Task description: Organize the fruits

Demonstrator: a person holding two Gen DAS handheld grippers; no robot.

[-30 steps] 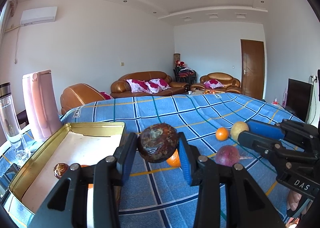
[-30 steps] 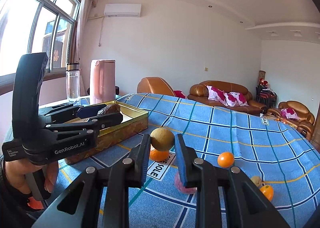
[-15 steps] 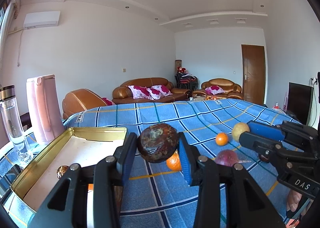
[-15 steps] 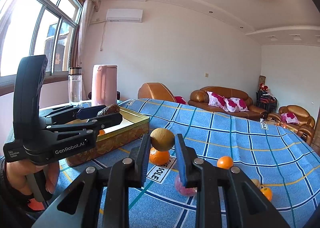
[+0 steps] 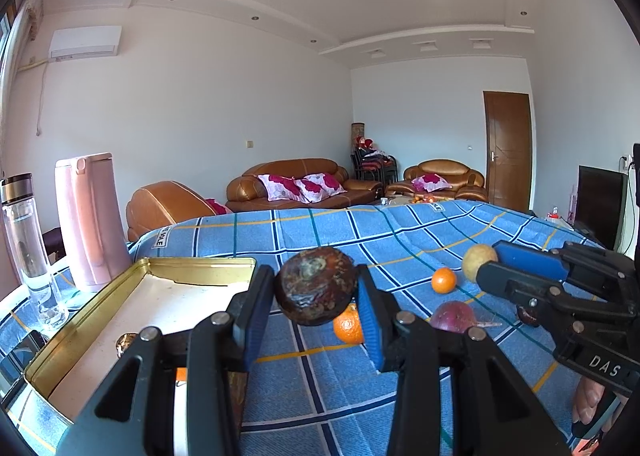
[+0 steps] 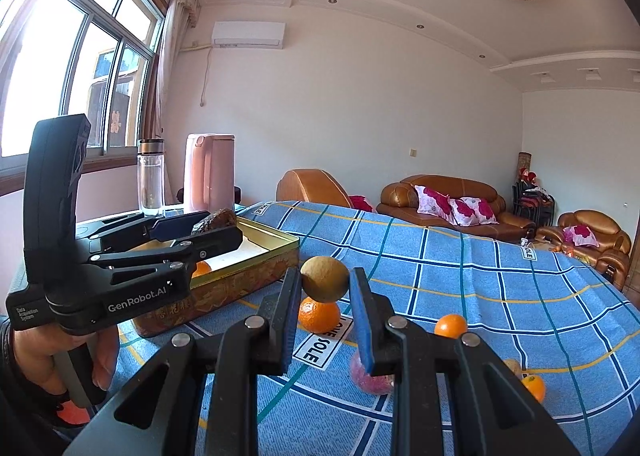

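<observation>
My left gripper is shut on a dark brown wrinkled fruit, held above the blue checked cloth just right of the gold tin tray. My right gripper is shut on a small tan round fruit, held above the cloth; it also shows in the left wrist view. The tray holds a small brown fruit and an orange. Loose on the cloth lie oranges and a purple-red fruit.
A pink kettle and a clear water bottle stand left of the tray. More small fruits lie at the right. The cloth-covered table stretches away toward brown sofas.
Both grippers have risen slightly with their fruits still held; the table and tray sit lower in both views. Nothing was let go.
</observation>
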